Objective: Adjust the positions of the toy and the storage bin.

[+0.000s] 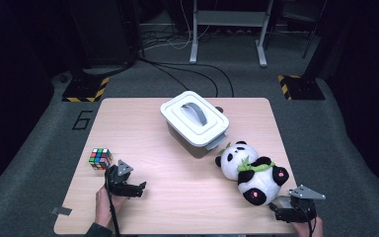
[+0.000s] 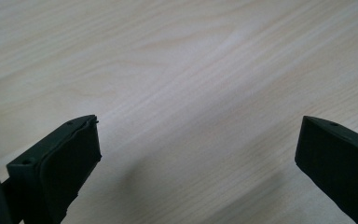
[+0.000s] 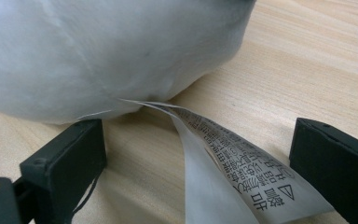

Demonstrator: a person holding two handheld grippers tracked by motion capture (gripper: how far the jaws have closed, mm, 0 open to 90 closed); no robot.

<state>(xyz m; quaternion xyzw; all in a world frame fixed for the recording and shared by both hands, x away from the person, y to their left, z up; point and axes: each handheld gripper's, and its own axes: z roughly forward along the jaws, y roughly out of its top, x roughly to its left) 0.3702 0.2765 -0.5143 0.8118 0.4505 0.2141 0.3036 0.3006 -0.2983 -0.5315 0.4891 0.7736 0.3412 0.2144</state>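
A plush panda [image 1: 251, 173] lies on its back at the right of the wooden table [image 1: 177, 197], a green leaf on its chest. My right gripper [image 1: 282, 203] sits at the table's front right corner, open, right behind the panda's bottom. In the right gripper view the white plush body [image 3: 98, 51] fills the top and its printed care label [image 3: 233, 172] hangs between the jaws. My left gripper [image 1: 139, 187] rests open low over bare wood at the front left; its jaws [image 2: 200, 158] hold nothing. A colourful puzzle cube [image 1: 100, 158] stands just behind it.
A white lidded box [image 1: 195, 121] with a grey handle stands at the table's middle back, close to the panda's head. Beyond the table are grey floor, cables and black-yellow stand bases [image 1: 85, 89]. A strip of tape [image 1: 60, 211] sticks out at the front left edge.
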